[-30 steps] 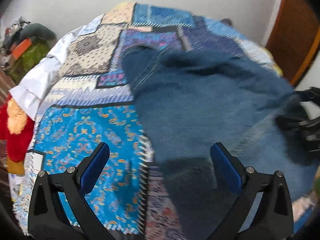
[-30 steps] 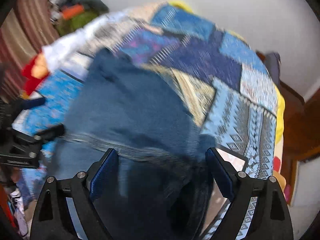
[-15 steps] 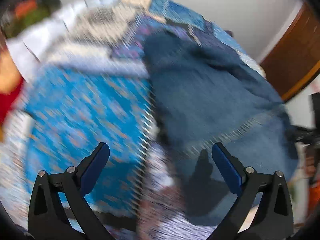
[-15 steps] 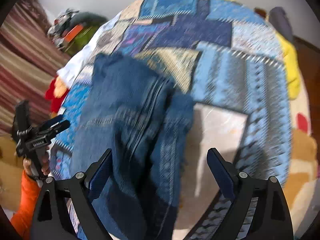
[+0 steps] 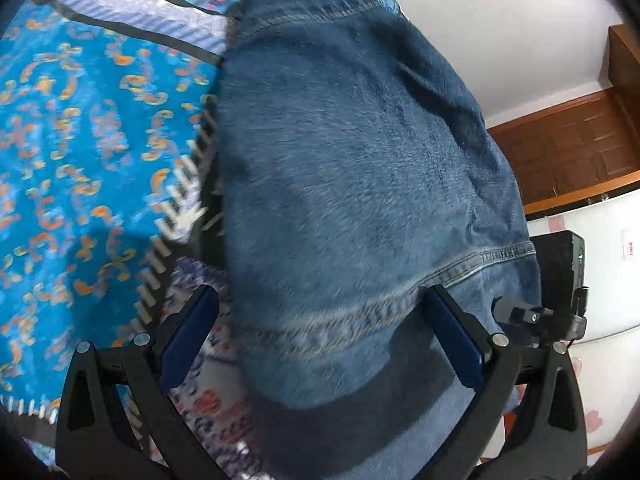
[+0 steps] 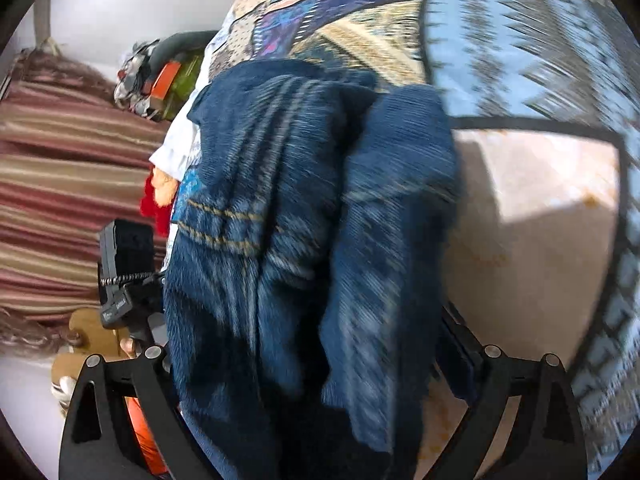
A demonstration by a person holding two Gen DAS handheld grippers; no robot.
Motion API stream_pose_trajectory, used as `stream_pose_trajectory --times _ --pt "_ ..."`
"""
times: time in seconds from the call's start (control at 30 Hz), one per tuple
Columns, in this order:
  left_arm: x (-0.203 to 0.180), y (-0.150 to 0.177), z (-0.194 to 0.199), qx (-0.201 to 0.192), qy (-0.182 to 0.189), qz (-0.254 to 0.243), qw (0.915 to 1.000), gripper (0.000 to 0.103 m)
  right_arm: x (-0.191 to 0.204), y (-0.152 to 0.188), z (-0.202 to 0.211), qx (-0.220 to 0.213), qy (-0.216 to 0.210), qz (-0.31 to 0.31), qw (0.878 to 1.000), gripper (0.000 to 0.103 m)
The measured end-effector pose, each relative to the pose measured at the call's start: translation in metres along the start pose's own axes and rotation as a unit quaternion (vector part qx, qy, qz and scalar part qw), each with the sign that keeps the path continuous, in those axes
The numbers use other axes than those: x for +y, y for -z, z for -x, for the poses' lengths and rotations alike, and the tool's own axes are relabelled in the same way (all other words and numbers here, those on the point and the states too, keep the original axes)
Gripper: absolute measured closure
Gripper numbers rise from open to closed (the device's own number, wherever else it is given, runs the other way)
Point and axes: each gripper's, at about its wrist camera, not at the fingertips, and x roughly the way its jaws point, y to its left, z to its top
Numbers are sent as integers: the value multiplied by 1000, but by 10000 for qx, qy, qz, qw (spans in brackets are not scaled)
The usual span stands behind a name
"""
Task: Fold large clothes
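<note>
A pair of blue jeans (image 5: 360,184) lay lengthwise on a patchwork bedspread (image 5: 92,128) as both hand-held tongs pointed down at the near end of the garment. The left gripper (image 5: 320,336) stood wide, its blue pads (image 5: 188,332) straddling the stitched seam with a shadowed gap around them and no cloth pinched. The right gripper (image 6: 320,360) was also spread, its jaws opening further; denim bulked between and over them, hiding the pads, but nothing looked clamped.

Judged from the scene, the jeans had been laid roughly leg over leg, and the step in hand was settling on a fresh hold at the near end. The next move likely called for closing each tong on a separate corner of that end, through all layers, then carrying it toward 12 o'clock to halve the length.

In the right wrist view the upper layer sat bunched and askew, with a loose fold at 3 o'clock of the main leg; a grip on one layer alone might drag the stack apart. A heap of clothes (image 6: 160,76) lay at 10 o'clock by a striped curtain (image 6: 60,184), well clear. In the left view a wooden cabinet (image 5: 568,152) stood at 3 o'clock, also out of the way.
</note>
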Motion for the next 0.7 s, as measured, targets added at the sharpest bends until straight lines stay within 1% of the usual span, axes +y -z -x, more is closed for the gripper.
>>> stream_pose_trajectory --times 0.03,0.1,0.17,0.2,0.23,0.27,0.3,0.33,0.37,0.43,0.53,0.57,0.63,0.7 --pt "-2 -2 -4 30 79 18 10000 0 3 -2 -6 35 -31 11 10000 7" --pt "-4 -4 -8 19 85 48 10000 0 6 -4 -12 54 1 -19 10000 8" --pt "-8 -5 -8 -21 63 -26 10000 0 8 -6 -15 8 33 -48 10000 13" --pt "-10 -3 -6 -63 28 -62 10000 5 10 -5 -15 -21 38 -55 10000 20" --pt "-13 -3 -4 -114 -13 -100 9999 12 11 -5 -14 -59 4 -61 10000 30" --pt "-18 -2 -1 -150 -36 -147 9998 15 13 -3 -12 -105 -25 -54 9999 34" --pt "-20 2 6 -192 -71 -223 9995 22 15 -2 -9 -154 -18 -40 9999 41" --pt "-22 5 15 -246 -79 -255 9993 27 20 0 -6 -227 21 7 9997 47" --pt "-24 7 22 -286 -89 -302 9991 29 23 2 -3 -270 30 25 9996 50" --pt "-33 9 35 -376 -177 -461 9981 35 31 4 4 -356 4 37 9994 59" --pt "-49 14 60 -563 -328 -788 9948 39 50 9 13 -424 32 190 9989 62" --pt "-58 17 74 -684 -395 -933 9925 39 61 10 16 -467 72 292 9985 62" --pt "-68 19 94 -848 -455 -1084 9894 40 84 14 24 -583 61 452 9973 63" --pt "-76 23 125 -1055 -475 -1165 9864 40 102 13 29 -674 -24 505 9964 63"
